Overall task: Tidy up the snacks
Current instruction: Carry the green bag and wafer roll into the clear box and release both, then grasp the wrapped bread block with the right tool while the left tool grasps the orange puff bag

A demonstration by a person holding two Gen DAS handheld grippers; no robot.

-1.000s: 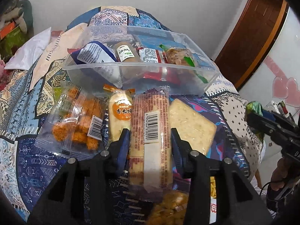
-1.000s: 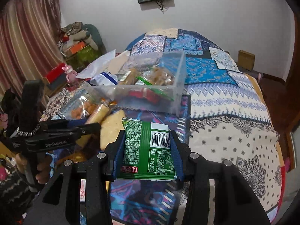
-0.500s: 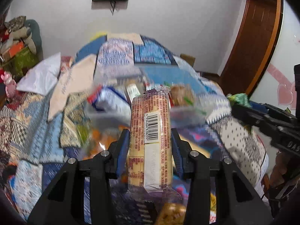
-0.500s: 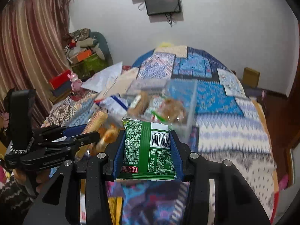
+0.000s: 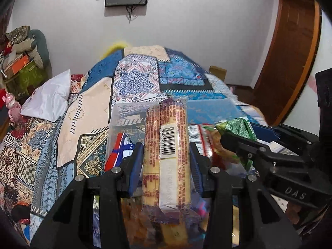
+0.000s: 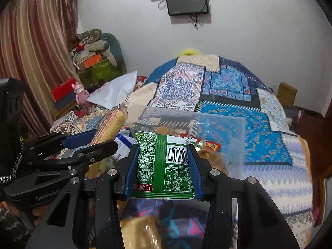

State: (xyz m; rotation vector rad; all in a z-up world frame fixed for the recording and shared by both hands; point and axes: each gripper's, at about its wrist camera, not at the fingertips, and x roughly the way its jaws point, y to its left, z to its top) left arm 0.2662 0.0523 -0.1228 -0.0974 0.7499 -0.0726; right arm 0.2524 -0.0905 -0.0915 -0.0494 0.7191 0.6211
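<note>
A clear plastic rectangular bin [image 6: 220, 137], crowded with wrapped snacks, sits on a blue patchwork bedspread [image 6: 259, 122]. Two grippers hang above it: the left gripper [image 5: 166, 161] clamps one long orange-printed biscuit pack [image 5: 166, 155]; the right gripper [image 6: 164, 166] clamps one green foil snack packet [image 6: 164, 166].

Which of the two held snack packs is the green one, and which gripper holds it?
The green pack, short and wide, is in the right gripper. The left gripper holds the long yellow roll.

Both claws, packets aloft, now over the clear bin [image 6: 217, 124].
</note>
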